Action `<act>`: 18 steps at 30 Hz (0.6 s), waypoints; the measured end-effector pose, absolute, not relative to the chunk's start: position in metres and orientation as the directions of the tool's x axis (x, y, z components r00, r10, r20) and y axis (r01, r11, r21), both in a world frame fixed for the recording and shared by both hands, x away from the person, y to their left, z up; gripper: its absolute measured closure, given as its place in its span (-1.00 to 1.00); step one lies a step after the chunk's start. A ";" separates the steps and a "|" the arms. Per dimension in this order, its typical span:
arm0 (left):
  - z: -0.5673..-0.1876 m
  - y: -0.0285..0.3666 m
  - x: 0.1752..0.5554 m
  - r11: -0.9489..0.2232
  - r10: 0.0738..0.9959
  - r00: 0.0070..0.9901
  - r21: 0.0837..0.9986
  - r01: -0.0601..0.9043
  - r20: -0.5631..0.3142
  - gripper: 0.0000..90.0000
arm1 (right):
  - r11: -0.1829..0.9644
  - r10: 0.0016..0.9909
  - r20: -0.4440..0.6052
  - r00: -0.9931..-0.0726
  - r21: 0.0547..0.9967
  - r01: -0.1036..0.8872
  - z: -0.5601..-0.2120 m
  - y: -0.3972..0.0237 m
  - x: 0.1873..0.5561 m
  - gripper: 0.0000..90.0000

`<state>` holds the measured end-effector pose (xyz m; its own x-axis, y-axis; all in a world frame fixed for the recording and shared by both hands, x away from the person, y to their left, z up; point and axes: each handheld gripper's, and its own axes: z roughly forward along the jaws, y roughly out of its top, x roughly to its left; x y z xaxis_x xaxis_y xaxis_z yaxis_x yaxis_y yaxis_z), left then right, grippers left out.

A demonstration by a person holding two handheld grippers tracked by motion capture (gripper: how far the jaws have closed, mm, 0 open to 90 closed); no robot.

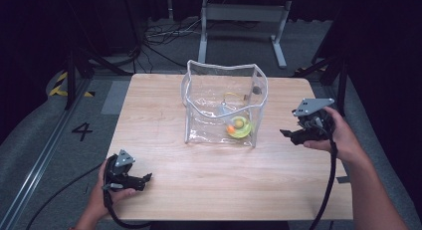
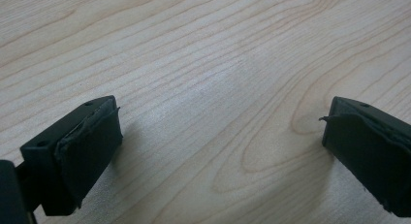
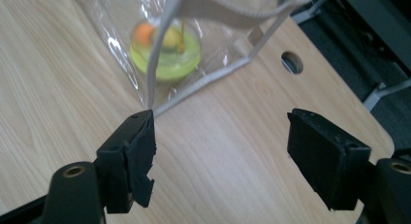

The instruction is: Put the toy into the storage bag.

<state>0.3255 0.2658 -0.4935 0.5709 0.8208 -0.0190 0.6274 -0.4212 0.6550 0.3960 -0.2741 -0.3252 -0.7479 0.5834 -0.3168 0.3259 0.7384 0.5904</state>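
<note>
The right gripper [image 3: 220, 141] is holding its jaws spread wide over bare table [image 3: 228, 151], nothing between them. The clear bag [image 3: 160, 49] is standing just beyond its left jaw tip, a yellow-green toy [image 3: 167, 52] inside. The left gripper [image 2: 218, 136] is resting well apart, jaws spread, pinching nothing.

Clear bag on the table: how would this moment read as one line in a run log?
clear bag: upright, mid-table, yellow-green toy inside | right gripper: open, empty, beside bag | left gripper: open, empty, low over table
</note>
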 end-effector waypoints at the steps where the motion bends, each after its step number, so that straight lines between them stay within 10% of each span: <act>1: -0.494 0.266 0.325 -0.421 0.821 0.570 0.655 0.627 -0.018 -0.98 | 0.744 0.586 -0.324 -0.743 0.579 0.334 -0.332 -0.277 0.395 -0.43; 18: -0.494 0.266 0.325 -0.421 0.821 0.571 0.655 0.627 -0.018 -0.98 | 0.725 0.622 -0.284 -0.730 0.561 0.399 -0.388 -0.304 0.382 -0.47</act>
